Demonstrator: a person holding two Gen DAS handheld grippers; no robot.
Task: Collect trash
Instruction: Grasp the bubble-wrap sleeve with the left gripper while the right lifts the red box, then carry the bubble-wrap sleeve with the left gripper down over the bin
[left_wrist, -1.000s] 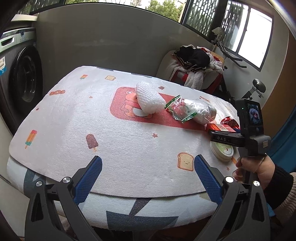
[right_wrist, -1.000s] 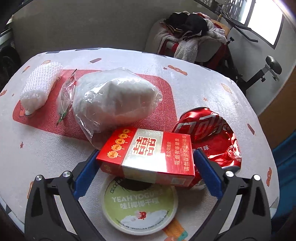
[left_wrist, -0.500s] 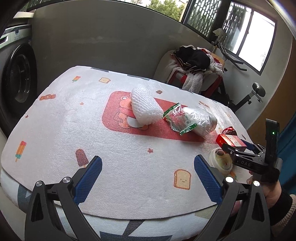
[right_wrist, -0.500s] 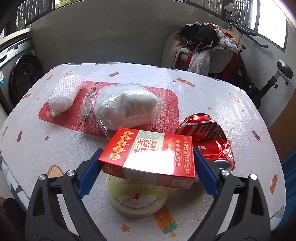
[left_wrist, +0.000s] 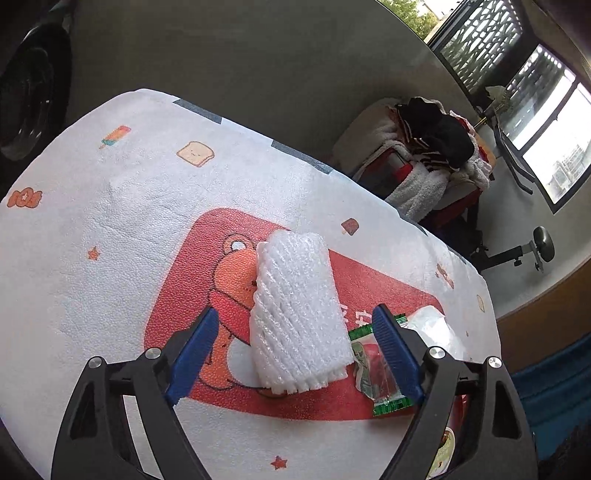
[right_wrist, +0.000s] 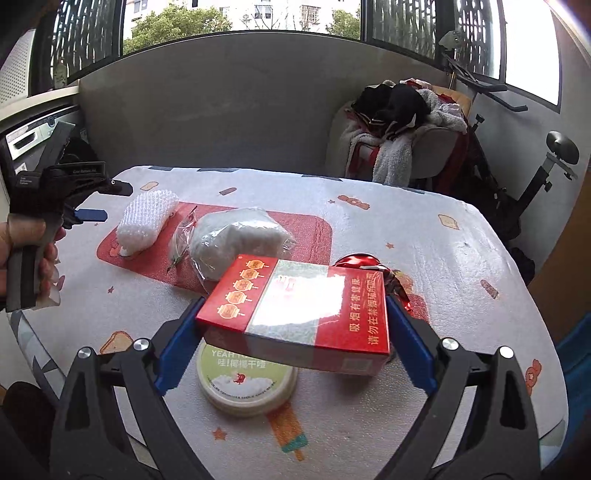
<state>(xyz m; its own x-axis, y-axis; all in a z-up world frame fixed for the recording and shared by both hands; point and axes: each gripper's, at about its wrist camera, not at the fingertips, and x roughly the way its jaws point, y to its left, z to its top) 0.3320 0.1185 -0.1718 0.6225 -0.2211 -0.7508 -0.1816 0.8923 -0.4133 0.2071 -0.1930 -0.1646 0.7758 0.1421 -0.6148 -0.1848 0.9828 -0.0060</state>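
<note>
- The right gripper (right_wrist: 293, 326) is closed on a red box (right_wrist: 295, 312). Its two blue fingers (right_wrist: 177, 350) press the box's short ends and hold it up off the table (right_wrist: 424, 229).
- Under the box, at about 6 o'clock from it, a round green lid (right_wrist: 245, 382) lies flat on the table.
- Behind the box, at about 1 o'clock, a crushed red can (right_wrist: 364, 264) peeks out.
- At 11 o'clock from the box is a clear bag of white stuff (right_wrist: 240, 236).
- The left gripper (left_wrist: 295, 343) is wide open and holds nothing. Its blue fingers (left_wrist: 194, 350) sit on each side of a white foam net (left_wrist: 297, 317), not touching it.
- The foam net lies on the red bear picture (left_wrist: 229, 280) on the table (left_wrist: 110, 221).
- A small green and red wrapper (left_wrist: 373, 373) lies at 4 o'clock from the foam net, right by the gripper's other finger.
</note>
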